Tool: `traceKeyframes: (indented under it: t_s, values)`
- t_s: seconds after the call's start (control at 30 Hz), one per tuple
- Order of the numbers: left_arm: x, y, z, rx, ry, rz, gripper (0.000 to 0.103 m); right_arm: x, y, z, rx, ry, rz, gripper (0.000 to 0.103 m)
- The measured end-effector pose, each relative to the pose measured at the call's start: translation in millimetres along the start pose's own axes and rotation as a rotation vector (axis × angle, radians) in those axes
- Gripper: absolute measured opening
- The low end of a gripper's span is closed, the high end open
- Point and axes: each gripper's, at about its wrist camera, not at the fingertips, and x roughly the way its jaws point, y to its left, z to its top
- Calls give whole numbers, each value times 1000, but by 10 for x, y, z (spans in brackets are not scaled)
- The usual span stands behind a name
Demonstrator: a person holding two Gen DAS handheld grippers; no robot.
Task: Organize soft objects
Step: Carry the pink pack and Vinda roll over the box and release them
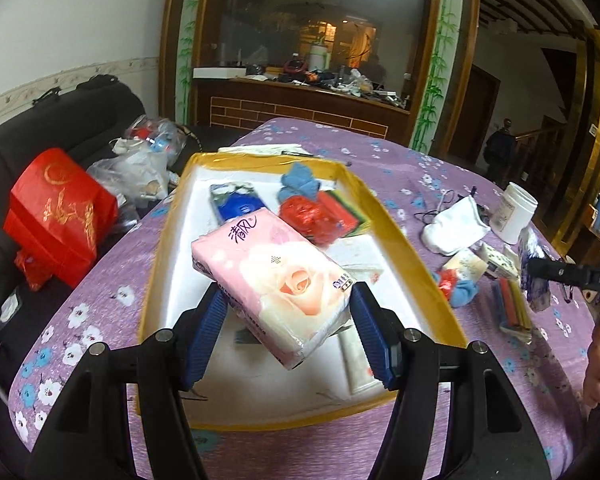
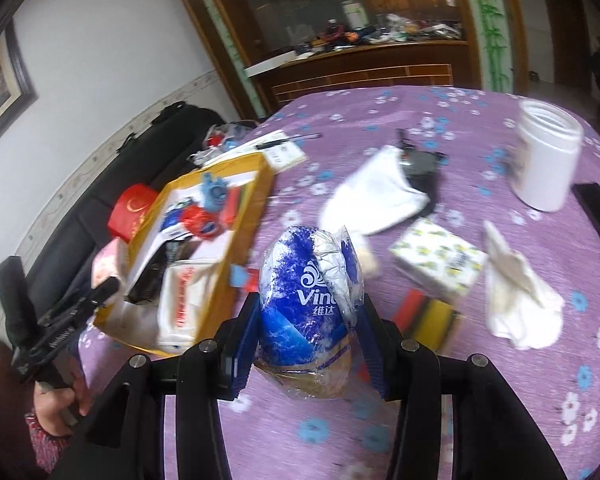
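Your left hand-held gripper [image 1: 286, 314] clamps a pink tissue pack [image 1: 274, 276] printed with a rose, both blue pads pressed to its sides, jaws partly closed around it; you hold it tilted above the near half of the yellow-rimmed box [image 1: 432, 280], clear of the white floor; farther back in that box lie a blue-and-white pack [image 1: 236, 204], a red bundle [image 1: 312, 214] and a blue cloth [image 1: 298, 182]. Your right hand-held gripper [image 2: 306, 342] grips a blue-and-white tissue pack [image 2: 304, 300] in crinkled plastic, pads tight on both sides, jaws about as far apart as the pack is wide; the pack stands upright over the purple flowered tabletop [image 2: 380, 120], to the right of the box [image 2: 236, 280]. Loose on the tabletop to the right: a white sock [image 2: 376, 200], a small patterned tissue pack [image 2: 440, 262], a crumpled white cloth [image 2: 520, 304], and a white jar [image 2: 548, 160] well behind them. A red bag [image 1: 60, 216] sits on the dark sofa [image 1: 28, 128] left of the tabletop.
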Motion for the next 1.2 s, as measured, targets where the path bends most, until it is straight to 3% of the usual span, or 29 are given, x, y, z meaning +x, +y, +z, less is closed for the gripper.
traceKeyframes:
  t_s: [0.3,0.57,0.87,1.2]
  values:
    - [101,144,-88,7,46,3,63,257,644,176,-76,20,65,47]
    - [138,242,-103,-3,65,2,63,719,1119,245,-140,91,92,47]
    - [192,289,76,17,61,-6,63,1053,1362,456,-184,127,71,47]
    - [612,353,314,36,152,-12,63,1554,1342,632,-157,186,-26,48]
